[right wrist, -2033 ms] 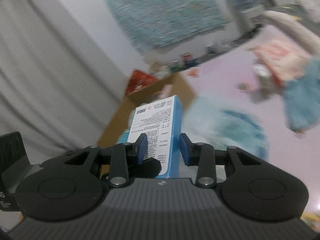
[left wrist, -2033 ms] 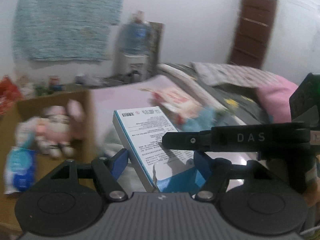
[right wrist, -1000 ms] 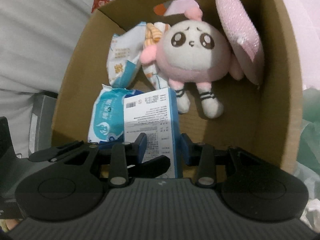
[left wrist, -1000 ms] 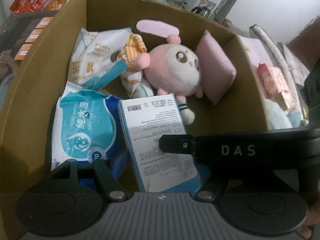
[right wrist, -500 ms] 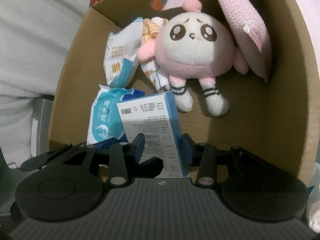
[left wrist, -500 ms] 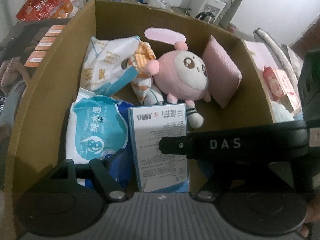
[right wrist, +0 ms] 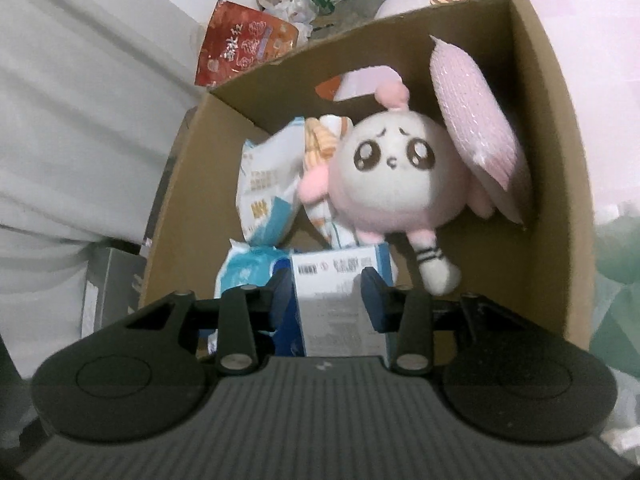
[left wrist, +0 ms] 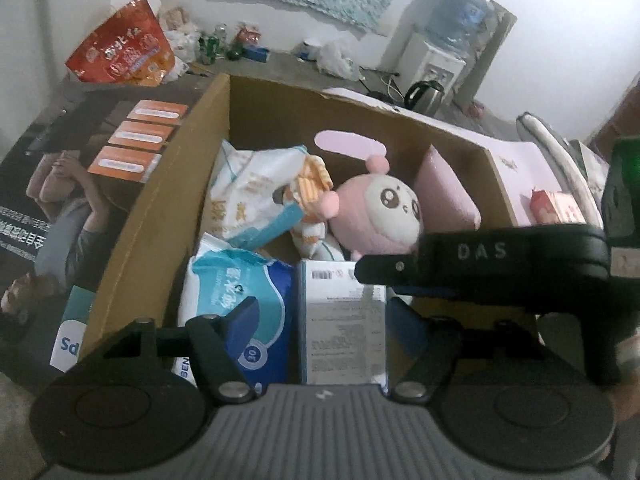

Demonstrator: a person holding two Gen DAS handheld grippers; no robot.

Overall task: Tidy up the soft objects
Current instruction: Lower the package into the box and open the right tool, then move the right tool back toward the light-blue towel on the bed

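A white and blue tissue box (left wrist: 344, 328) lies flat in the cardboard box (left wrist: 160, 216), beside a blue wet-wipe pack (left wrist: 236, 292). Behind them sit a pink round plush (left wrist: 376, 216), a pink cushion (left wrist: 444, 196) and a white tissue pack (left wrist: 248, 196). My left gripper (left wrist: 324, 320) is open, its fingers wide on either side of the tissue box. My right gripper (right wrist: 326, 296) is open too, with the tissue box (right wrist: 340, 296) between its fingers, which stand a little off its sides. The plush (right wrist: 392, 188) and cushion (right wrist: 476, 140) show in the right wrist view.
The cardboard box (right wrist: 560, 184) stands by a pink bed sheet (right wrist: 600, 20). A red snack bag (left wrist: 120, 52) and a printed board (left wrist: 80, 184) lie left of it. A water dispenser (left wrist: 436, 52) and kettle (left wrist: 424, 94) stand behind. The right gripper's arm (left wrist: 500, 256) crosses the left wrist view.
Both grippers carried the tissue box from over the bed down into the cardboard box. The jaws have since spread and both grippers have pulled back a little; the box rests inside.
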